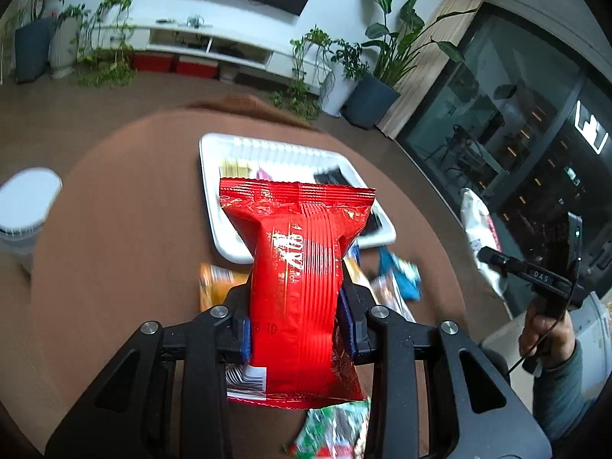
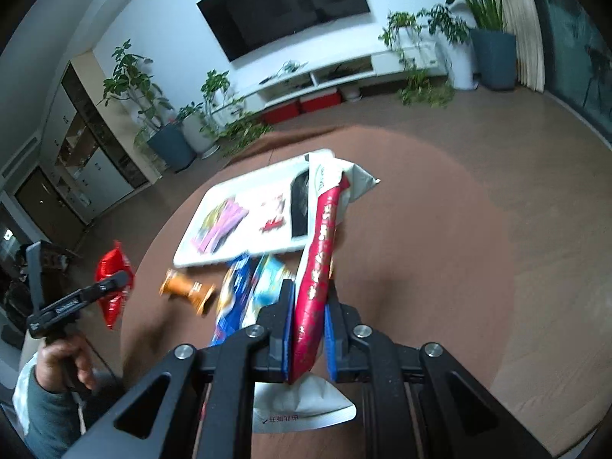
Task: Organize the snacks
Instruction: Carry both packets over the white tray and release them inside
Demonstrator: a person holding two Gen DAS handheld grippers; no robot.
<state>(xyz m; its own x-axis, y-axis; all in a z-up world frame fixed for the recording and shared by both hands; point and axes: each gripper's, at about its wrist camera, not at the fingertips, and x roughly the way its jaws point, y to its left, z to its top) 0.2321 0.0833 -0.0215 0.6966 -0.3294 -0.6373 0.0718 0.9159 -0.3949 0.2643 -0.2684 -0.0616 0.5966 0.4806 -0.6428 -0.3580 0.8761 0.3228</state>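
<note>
Red packet (image 1: pixel 302 287) riding clamped in left gripper (image 1: pixel 298 329), white-and-red pouch (image 2: pixel 317 267) pinched in right gripper (image 2: pixel 310 329); possibly slipping through thin grip, missing white tray (image 1: pixel 214 199).

You have a shiny red snack bag (image 1: pixel 298 290) clamped around its middle, crimped top edge pointing away toward the white tray (image 1: pixel 214 199). Your other packet, a white pouch with a dark red band (image 2: pixel 317 267), is pinched edge-on and reaches up over the tray's near corner. In the tray lie pink-and-yellow sachets (image 2: pixel 220 225), a small red-and-white pack (image 2: pixel 273 212) and a black packet (image 2: pixel 300 206). On the desk just before the tray sit an orange wrapper (image 2: pixel 187 292) and blue packs (image 2: pixel 244 290).
</note>
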